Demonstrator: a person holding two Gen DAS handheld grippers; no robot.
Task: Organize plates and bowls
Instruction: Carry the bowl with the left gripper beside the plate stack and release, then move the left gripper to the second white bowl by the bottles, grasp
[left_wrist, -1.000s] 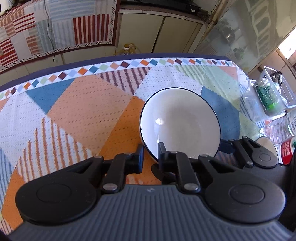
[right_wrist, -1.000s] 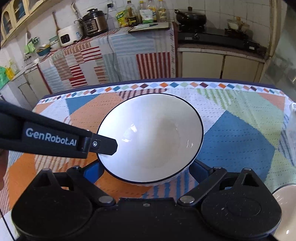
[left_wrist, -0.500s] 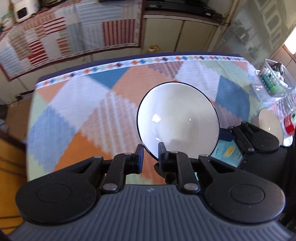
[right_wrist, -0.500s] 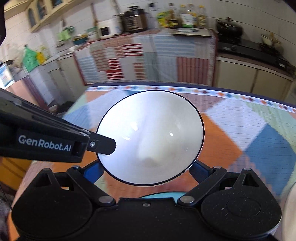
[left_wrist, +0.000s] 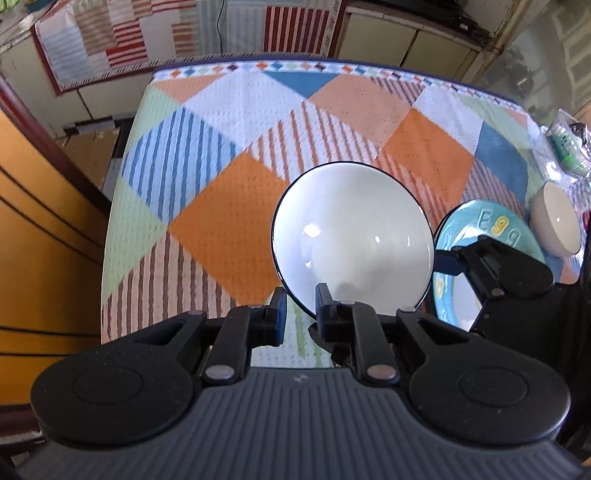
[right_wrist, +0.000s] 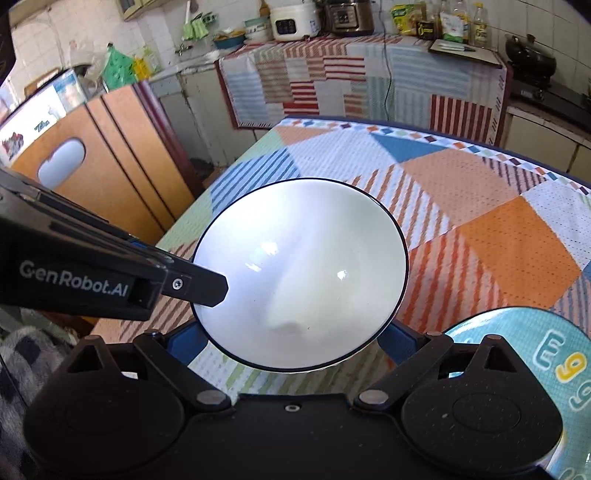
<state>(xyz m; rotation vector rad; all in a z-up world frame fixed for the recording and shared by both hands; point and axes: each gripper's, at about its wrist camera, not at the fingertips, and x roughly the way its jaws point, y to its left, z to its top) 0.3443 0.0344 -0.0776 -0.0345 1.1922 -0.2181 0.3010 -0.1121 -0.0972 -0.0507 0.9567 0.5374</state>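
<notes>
I carry the bowl (left_wrist: 351, 240) across the table (left_wrist: 229, 206) with both grippers. Compared with a second ago, the cloth under it has slid: the table's left edge and the orange cabinet (left_wrist: 40, 221) now fill the left wrist view from 7 to 10 o'clock, and a teal plate (left_wrist: 491, 229) and a small cream bowl (left_wrist: 554, 225) have come into sight at 3 o'clock of the bowl. The grip looks unchanged across all 3 moments.

I judge this as mid-transfer: the bowl is off the cloth and heading for a stacking spot, not yet set down.

The left gripper (left_wrist: 299, 310) is nearly closed, its 2 fingers pinching the near rim at the bowl's 6 o'clock. The right gripper (right_wrist: 295, 332) stands wide, cradling the bowl's outside wall between its blue pads (right_wrist: 184, 339); I read that as a hold, though the contact points are hidden below the rim.

The bowl is white and glossy, with a thin dark line round the rim, empty, with window glints inside. It sits tilted toward the cameras, above the striped orange patch, just left of the plate.
</notes>
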